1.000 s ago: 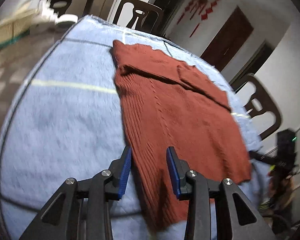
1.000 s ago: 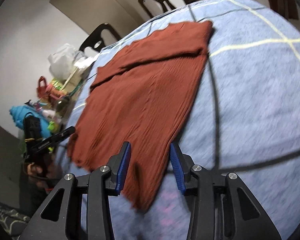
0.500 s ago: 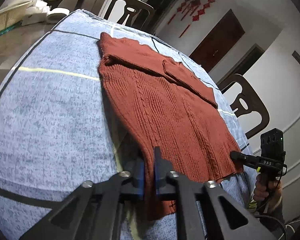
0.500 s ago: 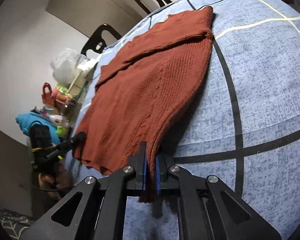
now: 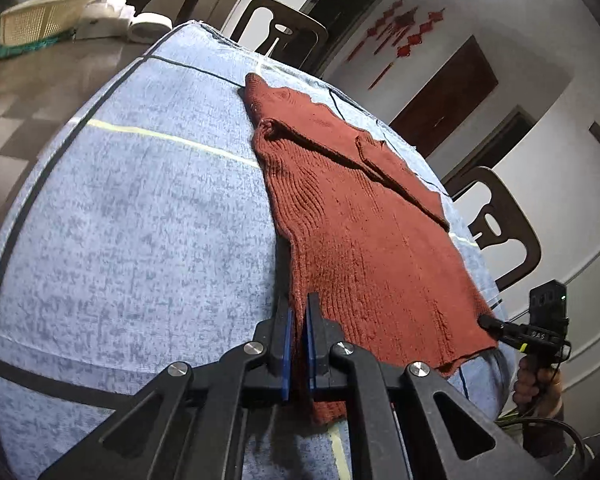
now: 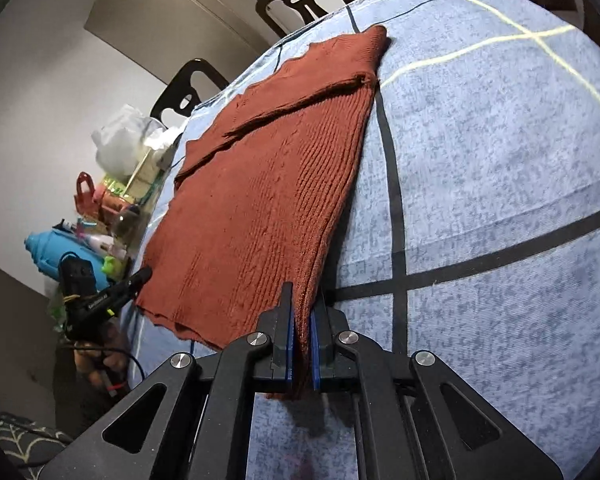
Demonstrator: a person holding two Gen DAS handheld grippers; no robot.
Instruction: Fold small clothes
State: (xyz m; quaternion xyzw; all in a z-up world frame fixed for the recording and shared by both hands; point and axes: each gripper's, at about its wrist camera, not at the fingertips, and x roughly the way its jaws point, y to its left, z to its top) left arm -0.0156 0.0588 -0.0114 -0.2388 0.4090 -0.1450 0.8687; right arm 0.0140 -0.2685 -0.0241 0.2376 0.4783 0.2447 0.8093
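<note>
A rust-red knitted sweater [image 5: 364,232] lies on a blue cloth-covered table [image 5: 140,220], with its sleeves folded over the body at the far end. My left gripper [image 5: 296,312] is shut on one near hem corner and lifts it slightly. My right gripper [image 6: 302,308] is shut on the other near hem corner of the sweater [image 6: 268,184], which is also raised off the cloth [image 6: 480,200]. The right gripper also shows at the far right of the left wrist view [image 5: 488,322], and the left gripper shows at the left of the right wrist view [image 6: 142,274].
Dark chairs [image 5: 496,220] stand around the table. A bag and colourful clutter [image 6: 112,184] sit beyond the table's left edge in the right wrist view. A basket and white items [image 5: 60,20] lie on the floor at the far left.
Both grippers were open over the hem a second ago. They have closed on the two hem corners and lifted them a little off the cloth.
</note>
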